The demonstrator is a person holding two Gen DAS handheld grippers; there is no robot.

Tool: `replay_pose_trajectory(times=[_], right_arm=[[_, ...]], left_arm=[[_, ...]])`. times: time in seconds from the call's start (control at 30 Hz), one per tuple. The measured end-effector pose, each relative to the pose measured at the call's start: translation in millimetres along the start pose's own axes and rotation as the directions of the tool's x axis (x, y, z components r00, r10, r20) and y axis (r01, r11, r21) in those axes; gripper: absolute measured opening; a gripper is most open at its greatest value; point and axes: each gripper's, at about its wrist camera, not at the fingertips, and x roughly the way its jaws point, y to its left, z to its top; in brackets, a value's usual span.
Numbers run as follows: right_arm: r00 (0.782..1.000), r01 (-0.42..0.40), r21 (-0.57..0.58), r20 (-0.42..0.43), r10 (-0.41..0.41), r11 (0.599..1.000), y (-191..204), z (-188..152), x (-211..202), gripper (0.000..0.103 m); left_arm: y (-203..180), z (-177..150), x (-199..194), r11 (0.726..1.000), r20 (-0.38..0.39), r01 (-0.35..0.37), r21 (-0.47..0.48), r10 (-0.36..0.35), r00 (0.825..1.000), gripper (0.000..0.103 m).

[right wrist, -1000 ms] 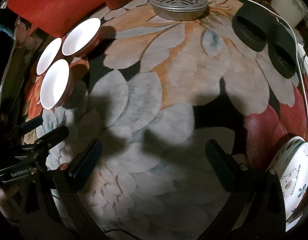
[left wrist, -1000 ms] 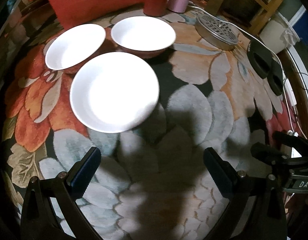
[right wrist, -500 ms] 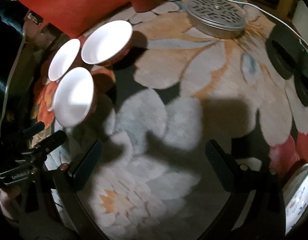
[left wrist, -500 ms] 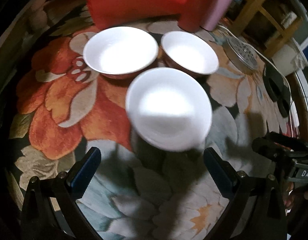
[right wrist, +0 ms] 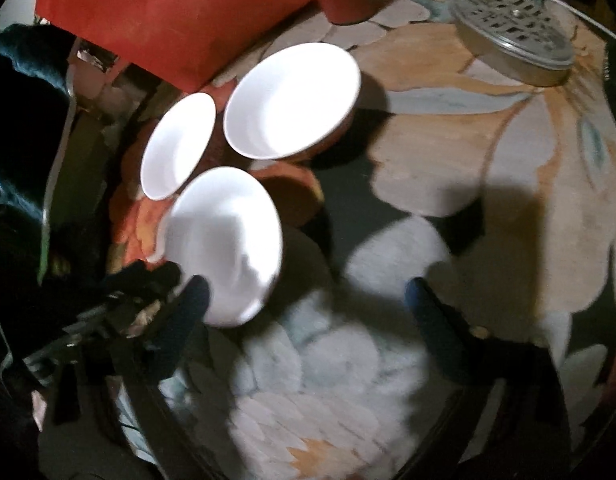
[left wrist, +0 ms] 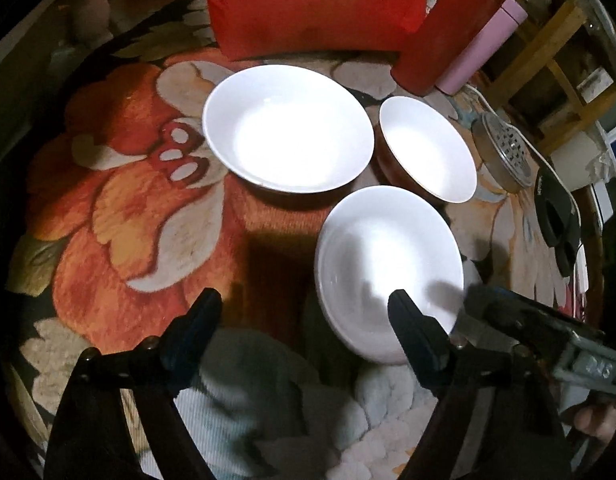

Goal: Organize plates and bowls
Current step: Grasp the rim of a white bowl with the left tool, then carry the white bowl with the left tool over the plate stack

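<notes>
Three white dishes clustered at far-left of the floral cloth (left wrist: 120,216), prob. grouped for stacking.

- Nearest bowl (left wrist: 387,268): white inside, shallow-looking, glare on its inner face; closest to both claws, so likely first pick.
- Wide bowl (left wrist: 288,128), far left; white, broad rim.
- Brown-sided bowl (left wrist: 427,148), far right of group; white inside, reddish-brown outside.

Left gripper (left wrist: 304,312): jaws have just been closing some, yet apart; right finger overlaps nearest bowl's near rim, contact unclear; nothing clamped.

Right gripper (right wrist: 304,292): jaws likewise just narrowing, apart; left finger at nearest bowl's near edge, nothing gripped.

Both claws angled down twd same bowl, seems a two-sided approach.

Red cushion (left wrist: 315,4) far, behind dishes.
</notes>
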Motion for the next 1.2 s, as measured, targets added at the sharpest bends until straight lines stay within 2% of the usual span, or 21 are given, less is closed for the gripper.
replay_pose_trajectory(times=[0.07,0.1,0.13,0.2,0.27,0.37,0.4,0.43,0.5,0.73,0.87,1.2], right_arm=[[1.000,-0.010,0.019,-0.004,0.010,1.000,1,4,6,0.068],[1.000,-0.015,0.030,-0.010,0.015,0.999,2,5,10,0.064],[1.000,-0.018,0.035,-0.014,0.018,0.999,3,6,13,0.062],[1.000,-0.021,0.043,-0.022,0.022,0.999,4,7,19,0.049],[0.999,-0.031,0.056,-0.034,0.033,0.998,4,7,25,0.045],[0.997,-0.051,0.062,-0.052,0.054,0.997,5,7,33,0.039],[0.996,-0.055,0.060,-0.061,0.058,0.997,6,7,36,0.032],[0.996,-0.055,0.060,-0.069,0.059,0.997,6,8,38,0.027],[0.995,-0.042,0.060,-0.090,0.047,0.997,7,7,43,0.011],[0.997,-0.026,0.046,-0.073,0.029,0.999,6,0,35,0.009],[0.997,-0.025,0.046,-0.069,0.028,0.999,1,-8,22,0.009],[0.998,0.002,0.046,-0.060,0.001,0.999,-22,-40,-33,0.010]], left_arm=[[-3,3,3,1.000,0.000,0.009,0.008,-0.009,1.000,0.080],[-4,4,5,1.000,-0.002,0.015,0.010,-0.015,1.000,0.073],[-6,6,8,1.000,-0.006,0.021,0.013,-0.021,1.000,0.059],[-9,9,15,0.999,-0.023,0.028,0.017,-0.028,0.999,0.050],[-10,12,23,1.000,-0.037,0.028,0.012,-0.027,0.999,0.047],[-10,14,30,1.000,-0.048,0.027,0.008,-0.027,0.998,0.026],[-10,14,32,1.000,-0.053,0.028,0.006,-0.028,0.998,0.015],[-10,14,34,1.000,-0.060,0.027,0.007,-0.026,0.998,0.012],[-10,12,33,1.000,-0.054,0.022,0.013,-0.021,0.998,0.009],[-22,-2,24,0.997,-0.054,0.024,0.079,-0.020,0.998,0.007],[-30,-9,15,0.996,-0.060,0.039,0.082,-0.034,0.998,0.007],[-83,-38,-16,0.985,-0.080,0.071,0.160,-0.059,0.995,0.007]])
